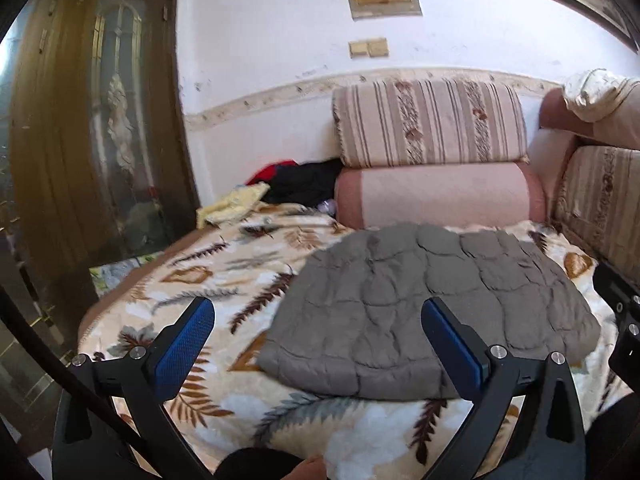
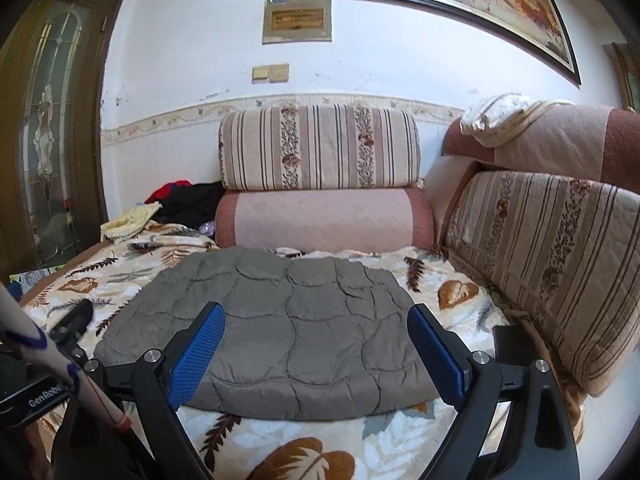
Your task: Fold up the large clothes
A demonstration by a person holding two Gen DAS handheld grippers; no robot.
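With both sets of blue pads spread wide and gripping nothing, left gripper [image 1: 318, 340] and right gripper [image 2: 316, 350] poised just above the near edge of the grey quilted garment [image 2: 272, 332], tilted gently downward toward it. Pads clear of the cloth on either side, no fabric caught between them. Garment lying flat in a compact, roughly squared bundle on the leaf-patterned blanket [image 1: 200, 280] covering the bed, near edge doubled over and tidy, no sleeves or loose corners trailing in sight. By the look of it, folding of this piece finished or very nearly so, grip let go; perhaps a last smoothing or a move to a stack left. Further back, against the wall beside the pink bolster [image 2: 324, 220], a heap of red, black and yellow clothes [image 1: 280, 188], seemingly unfolded and likely awaiting their turn. Striped cushions [image 2: 320, 146] stacked behind, right gripper's edge showing at the margin of the left view.
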